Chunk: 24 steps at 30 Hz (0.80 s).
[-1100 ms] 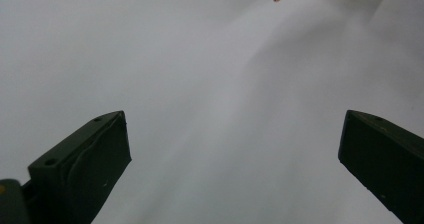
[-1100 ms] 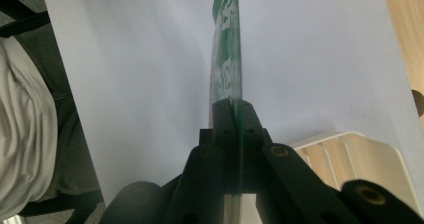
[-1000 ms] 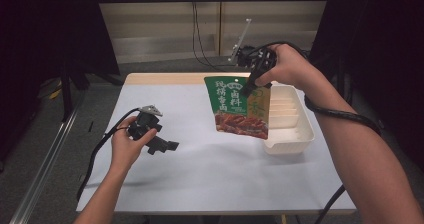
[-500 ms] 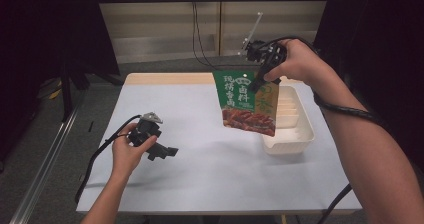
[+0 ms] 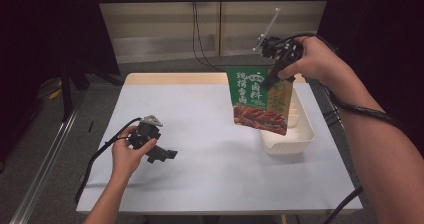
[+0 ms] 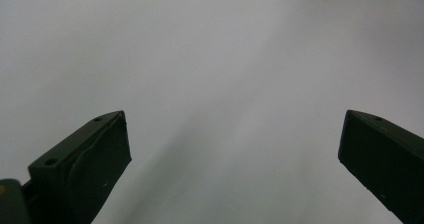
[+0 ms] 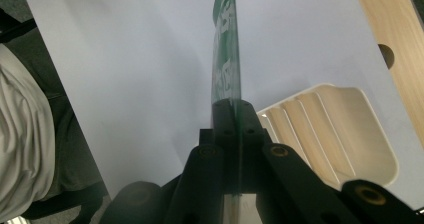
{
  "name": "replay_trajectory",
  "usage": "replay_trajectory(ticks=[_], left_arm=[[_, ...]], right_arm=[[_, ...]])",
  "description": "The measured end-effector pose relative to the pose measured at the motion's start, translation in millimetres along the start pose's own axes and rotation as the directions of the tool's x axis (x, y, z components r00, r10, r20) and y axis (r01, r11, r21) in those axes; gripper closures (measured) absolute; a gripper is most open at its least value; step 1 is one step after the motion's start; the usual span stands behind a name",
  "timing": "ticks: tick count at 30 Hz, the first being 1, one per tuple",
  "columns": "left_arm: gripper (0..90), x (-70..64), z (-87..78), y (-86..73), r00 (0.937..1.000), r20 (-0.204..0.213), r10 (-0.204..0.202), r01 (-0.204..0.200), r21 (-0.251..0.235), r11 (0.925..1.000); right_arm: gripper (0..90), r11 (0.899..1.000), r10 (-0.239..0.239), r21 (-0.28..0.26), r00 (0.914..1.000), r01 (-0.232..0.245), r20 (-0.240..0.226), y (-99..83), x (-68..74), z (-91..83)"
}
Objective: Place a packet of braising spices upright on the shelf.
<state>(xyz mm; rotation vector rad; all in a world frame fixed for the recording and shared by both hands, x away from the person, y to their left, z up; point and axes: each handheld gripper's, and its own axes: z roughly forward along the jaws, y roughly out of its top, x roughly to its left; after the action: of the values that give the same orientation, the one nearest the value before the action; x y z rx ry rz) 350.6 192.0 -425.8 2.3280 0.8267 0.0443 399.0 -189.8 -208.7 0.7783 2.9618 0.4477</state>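
The right gripper (image 5: pixel 270 79) pinches the top edge of a green sauce packet (image 5: pixel 257 101), which hangs free below its jaws, above the near end of the white tray (image 5: pixel 295 143) beneath it. Held only by a thin strip at one upper corner, the packet could swing or slip out if the hand moves sharply, or it could catch the tray rim and land outside. The left gripper (image 5: pixel 162 154), jaws spread wide, rests low over the bare table (image 5: pixel 210 114), well apart from the packet.

The pouch (image 5: pixel 259 100) is glossy printed plastic film, the tray (image 5: pixel 299 134) smooth matt plastic (ribbed inside), the bench (image 5: pixel 210 134) matt white with a wood edge.
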Motion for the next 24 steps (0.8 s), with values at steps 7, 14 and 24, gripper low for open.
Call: replay_trajectory(ticks=[7, 14, 24], left_arm=[[0.2, 2.3, -1.5, -1.9, 0.9999, 0.002, -0.014, 0.014, -0.021, 0.9997], [0.4, 3.0, -0.5, -5.5, 0.9990, -0.001, -0.044, 0.044, -0.035, 0.9984], [0.5, 4.6, -1.5, -5.9, 0.9997, -0.003, -0.023, 0.023, -0.022, 0.9995]], right_arm=[[90.0, 1.000, 0.026, 0.002, 0.9996, -0.026, 0.007, -16.1, -6.2, -3.3], [90.0, 0.999, 0.045, 0.007, 0.9989, -0.046, 0.012, -27.3, -10.7, -3.0], [90.0, 0.998, 0.060, -0.004, 0.9982, -0.060, 0.005, -42.0, -16.4, -5.0]])
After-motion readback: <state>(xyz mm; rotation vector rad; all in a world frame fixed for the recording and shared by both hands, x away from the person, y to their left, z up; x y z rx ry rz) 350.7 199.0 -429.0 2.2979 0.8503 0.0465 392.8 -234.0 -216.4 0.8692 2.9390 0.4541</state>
